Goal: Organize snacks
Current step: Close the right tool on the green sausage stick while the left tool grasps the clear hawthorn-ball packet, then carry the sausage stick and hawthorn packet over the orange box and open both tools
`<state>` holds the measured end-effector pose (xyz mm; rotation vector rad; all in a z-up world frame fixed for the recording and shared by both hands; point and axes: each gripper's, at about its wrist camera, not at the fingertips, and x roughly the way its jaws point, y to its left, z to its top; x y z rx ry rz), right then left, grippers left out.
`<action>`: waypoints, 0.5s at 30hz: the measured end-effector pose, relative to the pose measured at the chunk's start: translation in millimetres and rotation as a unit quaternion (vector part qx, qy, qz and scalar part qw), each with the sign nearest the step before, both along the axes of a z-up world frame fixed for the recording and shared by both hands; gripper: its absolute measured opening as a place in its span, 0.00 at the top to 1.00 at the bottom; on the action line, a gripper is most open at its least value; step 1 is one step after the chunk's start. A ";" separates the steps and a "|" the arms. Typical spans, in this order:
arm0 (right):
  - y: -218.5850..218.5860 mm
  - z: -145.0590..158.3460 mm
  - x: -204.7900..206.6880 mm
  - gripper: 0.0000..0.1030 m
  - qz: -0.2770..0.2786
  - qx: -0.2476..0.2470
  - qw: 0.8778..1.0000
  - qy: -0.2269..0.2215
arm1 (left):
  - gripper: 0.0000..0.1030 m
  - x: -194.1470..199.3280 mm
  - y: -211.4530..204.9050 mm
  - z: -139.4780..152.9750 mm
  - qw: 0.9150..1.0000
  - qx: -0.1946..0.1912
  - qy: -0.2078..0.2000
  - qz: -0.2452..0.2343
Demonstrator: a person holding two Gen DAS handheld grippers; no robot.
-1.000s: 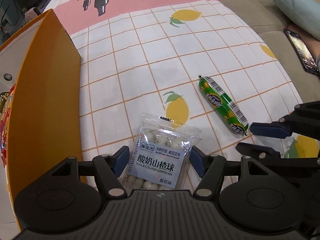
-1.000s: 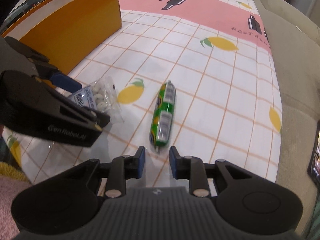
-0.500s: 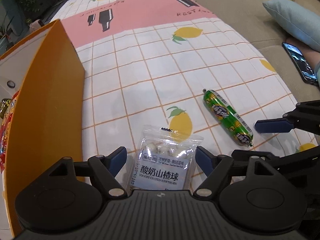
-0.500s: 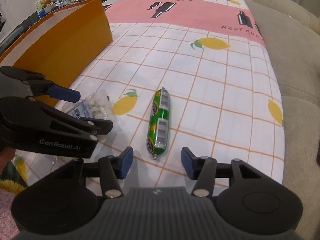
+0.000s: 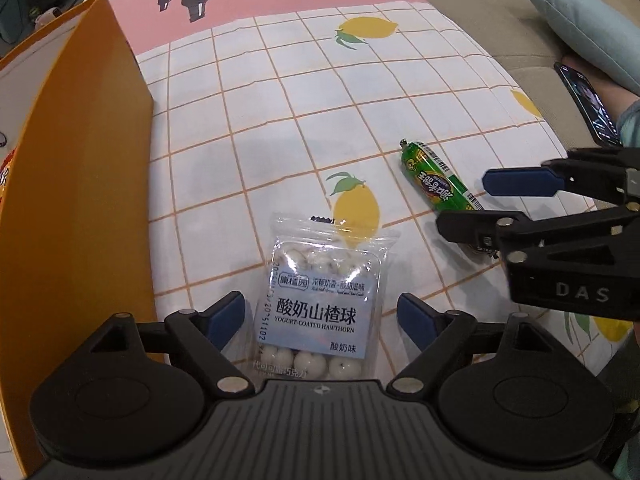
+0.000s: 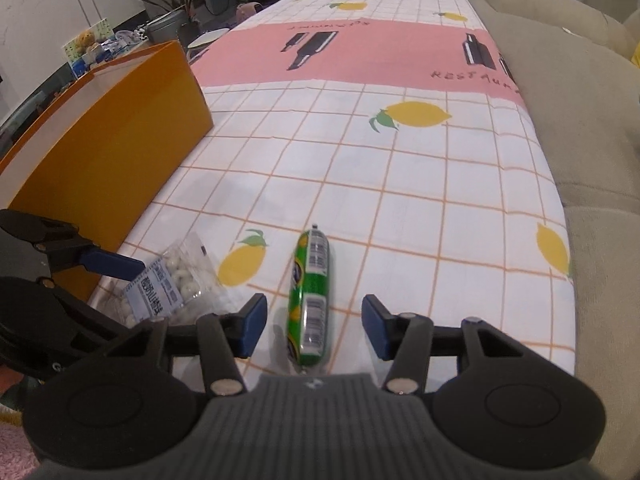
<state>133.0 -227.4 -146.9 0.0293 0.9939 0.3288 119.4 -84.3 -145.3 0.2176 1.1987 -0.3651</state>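
A clear bag of yogurt-coated hawthorn balls [image 5: 320,280] lies flat on the lemon-print tablecloth [image 5: 260,128]. My left gripper [image 5: 320,312] hangs over its near half, jaws opening wide, with the bag between the blue pads and a gap on each side. To its right lies a green sausage stick [image 5: 436,182]. In the right wrist view the sausage stick [image 6: 312,292] lies lengthwise between the fingers of my right gripper [image 6: 314,320], which is open and touches it on neither side. The bag [image 6: 172,284] shows at the left there.
An orange box [image 5: 80,200] stands along the left, a red snack pack showing inside it. Right of the table edge runs a beige sofa [image 6: 580,100] with a phone [image 5: 588,108] and a pale blue cushion [image 5: 580,28]. Plants and clutter stand beyond the box.
The left jaws have spread wider around the bag. The right jaws have opened from nearly shut, and the sausage stick now lies between them rather than just ahead.
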 end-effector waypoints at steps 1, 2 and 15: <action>1.6 -0.7 0.8 0.51 0.001 -0.002 1.000 -0.001 | 0.03 -1.0 -0.8 -0.4 1.000 0.003 -0.001 -0.003; 3.2 -1.7 1.7 0.51 0.002 -0.004 1.000 -0.001 | 0.03 -1.9 -1.8 -0.9 1.000 0.007 -0.003 -0.007; 18.9 -8.2 8.9 0.80 0.018 -0.066 0.997 -0.023 | 0.35 -2.6 -0.1 5.4 1.000 0.008 -0.006 0.015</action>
